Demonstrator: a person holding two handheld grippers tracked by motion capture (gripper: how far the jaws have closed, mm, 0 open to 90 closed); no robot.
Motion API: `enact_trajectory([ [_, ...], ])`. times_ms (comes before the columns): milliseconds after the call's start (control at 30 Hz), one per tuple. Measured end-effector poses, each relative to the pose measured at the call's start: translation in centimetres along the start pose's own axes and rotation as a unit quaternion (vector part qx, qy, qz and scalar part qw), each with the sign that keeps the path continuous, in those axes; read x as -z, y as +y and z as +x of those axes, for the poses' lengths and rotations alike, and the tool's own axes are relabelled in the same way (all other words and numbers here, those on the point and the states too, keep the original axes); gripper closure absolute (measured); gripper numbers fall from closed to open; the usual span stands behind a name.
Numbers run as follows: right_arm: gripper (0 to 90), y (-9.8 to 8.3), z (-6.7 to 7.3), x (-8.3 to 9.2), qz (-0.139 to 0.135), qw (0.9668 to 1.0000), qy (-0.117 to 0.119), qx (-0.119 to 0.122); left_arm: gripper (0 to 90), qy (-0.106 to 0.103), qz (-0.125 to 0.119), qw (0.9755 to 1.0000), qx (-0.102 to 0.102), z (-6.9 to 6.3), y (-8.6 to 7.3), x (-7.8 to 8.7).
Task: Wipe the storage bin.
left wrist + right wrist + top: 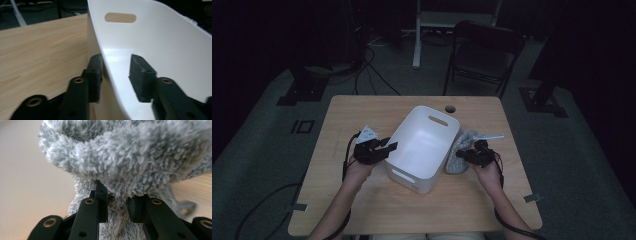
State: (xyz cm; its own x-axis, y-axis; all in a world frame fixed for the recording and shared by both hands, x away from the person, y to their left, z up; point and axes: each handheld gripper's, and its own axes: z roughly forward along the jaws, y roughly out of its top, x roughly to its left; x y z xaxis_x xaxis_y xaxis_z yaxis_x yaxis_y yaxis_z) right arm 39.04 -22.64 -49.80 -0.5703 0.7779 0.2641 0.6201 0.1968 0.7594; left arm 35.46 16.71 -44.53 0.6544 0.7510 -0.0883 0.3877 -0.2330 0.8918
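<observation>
Right gripper (pixel 464 154), centre-right, pinches grey fluffy cloth (pixel 460 150) just right of white bin (pixel 424 172) | left gripper (pixel 115 75) jaws straddle bin's left wall, apparently loose.

Bin (pixel 424 145): smooth white plastic, slight gloss. Towel (pixel 120 157): fluffy grey cloth. Bench (pixel 362 112): matt pale wood grain.

L claw (pixel 116 75) jaws straddle white bin (pixel 160 50) wall, apart w/ gap, on wood table (pixel 42 55).
</observation>
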Motion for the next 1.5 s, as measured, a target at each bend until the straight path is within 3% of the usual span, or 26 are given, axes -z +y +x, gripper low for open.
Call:
enact_trajectory([
  [167, 73.5, -0.1, -0.1, 2.0, -0.011, 0.9999, -0.005, 0.003, 56.7, -0.003, 0.001, 1.0, -0.003, -0.5, 0.4, 1.1],
  [433, 73.5, -1.0, 0.0, 4.2, -0.024, 0.9997, -0.008, 0.001, 48.6, -0.018, 0.014, 0.9997, 0.002, -1.3, -0.7, 1.6],
  [600, 73.5, -1.6, -0.1, 4.6, -0.026, 0.9996, -0.004, -0.006, 43.6, -0.049, 0.019, 0.9986, -0.008, -2.4, -0.9, 2.1],
  [867, 73.5, -2.1, -0.2, 4.6, -0.021, 0.9997, -0.006, -0.006, 40.7, -0.062, 0.026, 0.9977, -0.011, -3.5, -1.1, 2.4],
  [1067, 73.5, -1.9, 0.0, 4.7, -0.025, 0.9997, -0.006, -0.003, 41.8, -0.085, 0.034, 0.9957, -0.017, -4.2, -1.2, 2.3],
  [1333, 73.5, -2.3, -0.2, 5.4, -0.028, 0.9996, -0.001, -0.008, 42.3, -0.078, 0.025, 0.9963, -0.024, -2.9, -0.4, 2.7],
  [1500, 73.5, -2.6, -0.2, 6.1, -0.032, 0.9994, 0.001, -0.01, 42.3, -0.097, -0.003, 0.9945, -0.039, -1.7, 0.7, 2.4],
])
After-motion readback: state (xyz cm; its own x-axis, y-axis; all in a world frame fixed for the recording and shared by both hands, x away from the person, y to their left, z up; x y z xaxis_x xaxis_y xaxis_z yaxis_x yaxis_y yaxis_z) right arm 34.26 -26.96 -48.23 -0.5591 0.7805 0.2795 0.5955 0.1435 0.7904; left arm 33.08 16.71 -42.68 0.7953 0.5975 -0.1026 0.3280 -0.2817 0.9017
